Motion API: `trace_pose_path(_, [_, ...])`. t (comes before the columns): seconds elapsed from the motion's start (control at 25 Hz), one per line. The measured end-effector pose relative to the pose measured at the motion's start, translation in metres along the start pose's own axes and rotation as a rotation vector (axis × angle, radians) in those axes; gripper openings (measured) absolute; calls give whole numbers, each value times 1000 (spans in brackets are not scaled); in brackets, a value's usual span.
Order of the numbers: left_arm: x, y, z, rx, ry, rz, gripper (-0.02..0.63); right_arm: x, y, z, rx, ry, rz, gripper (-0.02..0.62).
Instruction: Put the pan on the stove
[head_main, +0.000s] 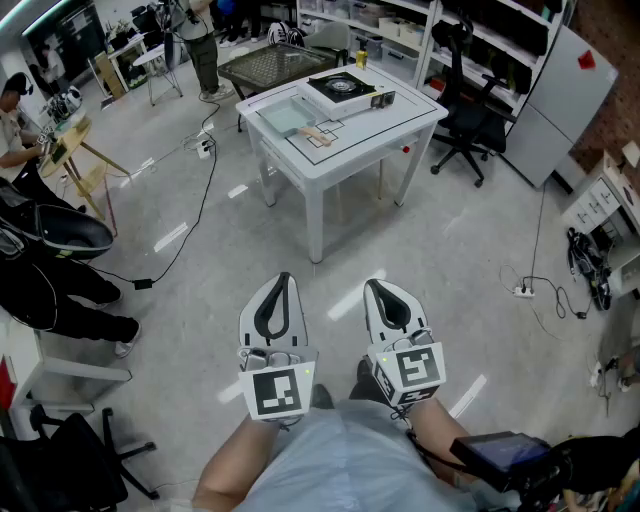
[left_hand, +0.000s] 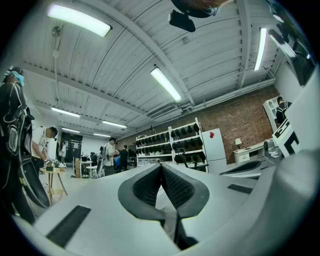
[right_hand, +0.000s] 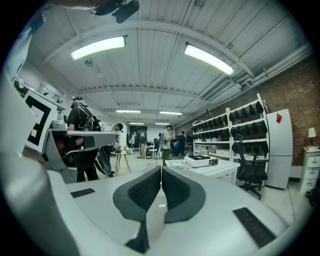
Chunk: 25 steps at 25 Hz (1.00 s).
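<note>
A white portable stove (head_main: 342, 88) with a black burner stands on the far side of a white table (head_main: 400, 125) some way ahead of me. I also see the stove (right_hand: 200, 160) small in the right gripper view. I cannot make out a pan in any view. Both grippers are held low in front of my body, far short of the table. My left gripper (head_main: 284, 278) is shut with nothing between its jaws, as its own view (left_hand: 161, 166) shows. My right gripper (head_main: 371, 286) is shut and empty too (right_hand: 161, 169).
A pale green tray (head_main: 285, 115) and a small flat item (head_main: 318, 135) lie on the table. A black office chair (head_main: 462, 120) stands right of it, and a grey cabinet (head_main: 560, 100) beyond. Cables and power strips (head_main: 205, 148) (head_main: 525, 291) lie on the floor. A seated person (head_main: 15, 120) is at left.
</note>
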<state>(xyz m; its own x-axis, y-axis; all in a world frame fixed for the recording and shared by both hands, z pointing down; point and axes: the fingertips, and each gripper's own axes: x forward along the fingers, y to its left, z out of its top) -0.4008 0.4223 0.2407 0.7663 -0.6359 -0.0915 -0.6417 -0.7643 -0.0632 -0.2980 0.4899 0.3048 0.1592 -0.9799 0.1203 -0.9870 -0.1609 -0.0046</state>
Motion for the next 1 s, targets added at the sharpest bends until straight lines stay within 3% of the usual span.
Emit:
trace_pose_path(0.56, [4, 13, -11, -23, 29, -6, 18, 10, 0, 6, 28, -2, -6, 52])
trace_pose_path(1.0, [71, -1, -46, -16, 83, -42, 17, 53, -73, -7, 60, 20, -82, 52])
